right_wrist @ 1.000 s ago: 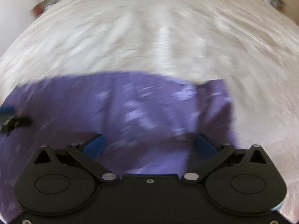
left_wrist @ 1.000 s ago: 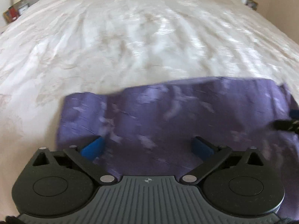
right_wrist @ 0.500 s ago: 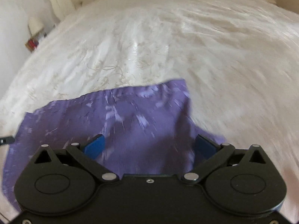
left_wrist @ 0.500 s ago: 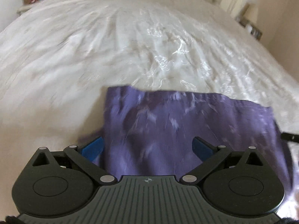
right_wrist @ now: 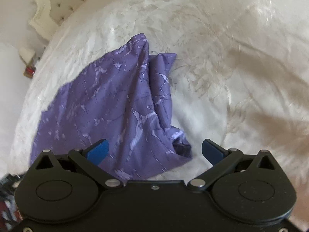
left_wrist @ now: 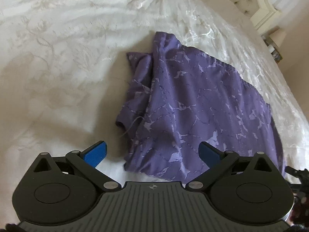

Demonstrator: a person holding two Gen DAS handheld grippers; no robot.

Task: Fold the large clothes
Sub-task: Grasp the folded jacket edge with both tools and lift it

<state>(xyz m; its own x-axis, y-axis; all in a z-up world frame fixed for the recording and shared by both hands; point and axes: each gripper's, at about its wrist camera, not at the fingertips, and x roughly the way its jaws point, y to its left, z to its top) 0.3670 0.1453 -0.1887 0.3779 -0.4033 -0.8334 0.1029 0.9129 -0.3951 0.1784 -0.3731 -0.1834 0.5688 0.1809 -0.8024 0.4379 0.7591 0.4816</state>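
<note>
From the left wrist, the left tongs (left_wrist: 152, 152) gape wide and empty above the purple garment (left_wrist: 193, 106), which lies folded on the white bed (left_wrist: 58, 58). From the right wrist, the right tongs (right_wrist: 155, 151) also stand spread, apparently gripping nothing.

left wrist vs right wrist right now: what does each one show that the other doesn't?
Left wrist only: a dark, unclear object at the right edge, plus items on a nightstand.

Right wrist only: a small red item beside the bed, at far left.

Both: the purple garment lying loosely folded on the white bedspread, a tufted headboard, and open fingers, left gripper and right gripper, holding nothing.
</note>
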